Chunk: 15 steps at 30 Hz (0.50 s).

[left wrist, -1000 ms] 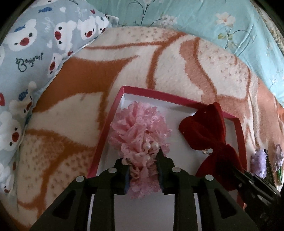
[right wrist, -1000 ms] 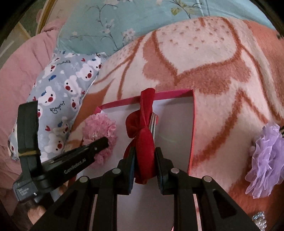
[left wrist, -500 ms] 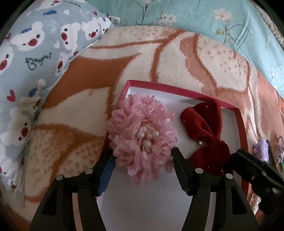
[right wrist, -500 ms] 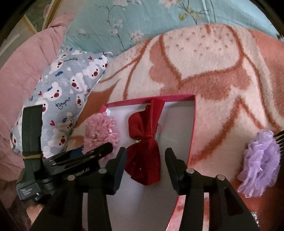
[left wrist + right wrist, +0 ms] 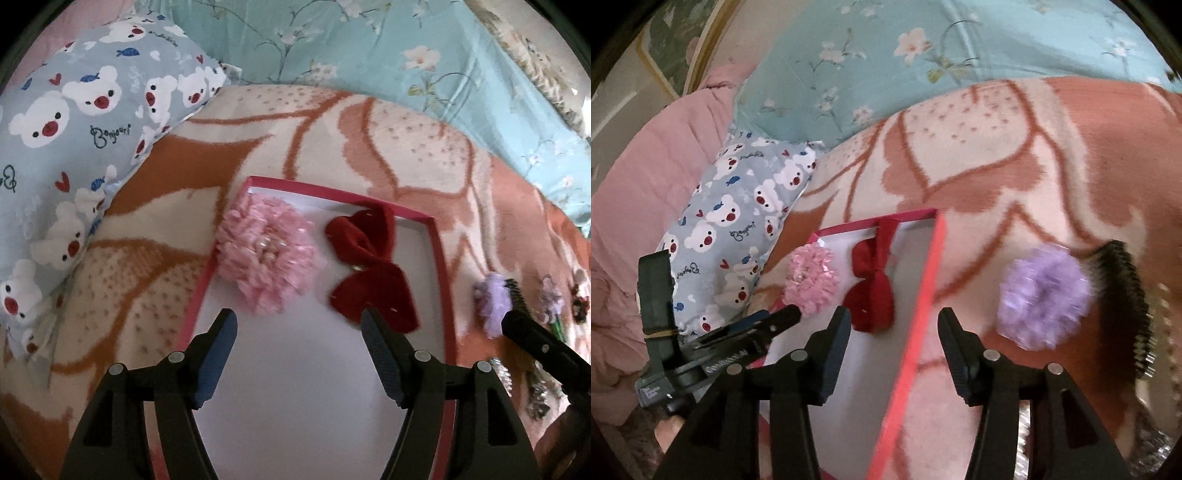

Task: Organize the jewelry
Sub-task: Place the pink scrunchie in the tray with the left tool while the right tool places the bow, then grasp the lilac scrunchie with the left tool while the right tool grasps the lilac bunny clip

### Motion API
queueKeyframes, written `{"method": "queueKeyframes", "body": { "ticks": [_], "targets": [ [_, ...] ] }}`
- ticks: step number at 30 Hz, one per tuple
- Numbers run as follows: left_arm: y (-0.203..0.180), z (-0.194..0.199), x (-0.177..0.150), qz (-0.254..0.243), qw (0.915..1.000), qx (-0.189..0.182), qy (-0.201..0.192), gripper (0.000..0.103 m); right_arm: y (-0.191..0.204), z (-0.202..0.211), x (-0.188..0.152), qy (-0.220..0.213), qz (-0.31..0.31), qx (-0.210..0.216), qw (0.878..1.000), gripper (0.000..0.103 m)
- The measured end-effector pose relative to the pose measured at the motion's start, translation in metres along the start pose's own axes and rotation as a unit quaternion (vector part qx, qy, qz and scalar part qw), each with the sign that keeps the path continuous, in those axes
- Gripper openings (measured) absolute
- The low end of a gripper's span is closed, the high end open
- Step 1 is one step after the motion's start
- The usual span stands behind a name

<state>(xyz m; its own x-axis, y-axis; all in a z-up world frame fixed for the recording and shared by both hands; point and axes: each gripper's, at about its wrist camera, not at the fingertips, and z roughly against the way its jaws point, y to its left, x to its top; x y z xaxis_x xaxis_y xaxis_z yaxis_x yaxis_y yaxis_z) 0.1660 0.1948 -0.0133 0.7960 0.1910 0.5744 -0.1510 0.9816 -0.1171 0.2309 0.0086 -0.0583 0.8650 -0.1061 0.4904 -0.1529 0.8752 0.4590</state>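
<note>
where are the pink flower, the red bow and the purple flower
pink flower (image 5: 266, 254), left wrist view, pearl centre
red bow (image 5: 369, 273), left wrist view, middle knot
purple flower (image 5: 1043, 295), right wrist view, middle of petals

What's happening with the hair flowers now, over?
Both hand-held grippers, left and right, opening, empty. Pink flower and red bow in the red box. Purple flower outside.

A red-rimmed shallow cardboard box (image 5: 439, 258) has a white floor. A pink ruffled fabric flower (image 5: 267, 258) and dark red velvet bow (image 5: 369, 269) lie inside. The fleecy blanket (image 5: 406, 147) shows cream-and-orange leaf shapes; the pillow (image 5: 74, 122), white bears on grey-blue.
</note>
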Motion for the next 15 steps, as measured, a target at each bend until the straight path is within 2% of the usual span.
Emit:
{"method": "queueKeyframes", "body": {
  "ticks": [8,15],
  "targets": [
    [-0.029,0.027,-0.015,-0.015,0.9989,-0.044,0.002,0.070,-0.036,0.047,-0.012,-0.021,-0.021,-0.024,0.999,0.052],
    [-0.056,0.043,-0.027,-0.037,0.9971,-0.067,0.004,0.070,-0.069,0.087,-0.024,-0.031,-0.041,-0.055,0.997,0.052]
  ]
}}
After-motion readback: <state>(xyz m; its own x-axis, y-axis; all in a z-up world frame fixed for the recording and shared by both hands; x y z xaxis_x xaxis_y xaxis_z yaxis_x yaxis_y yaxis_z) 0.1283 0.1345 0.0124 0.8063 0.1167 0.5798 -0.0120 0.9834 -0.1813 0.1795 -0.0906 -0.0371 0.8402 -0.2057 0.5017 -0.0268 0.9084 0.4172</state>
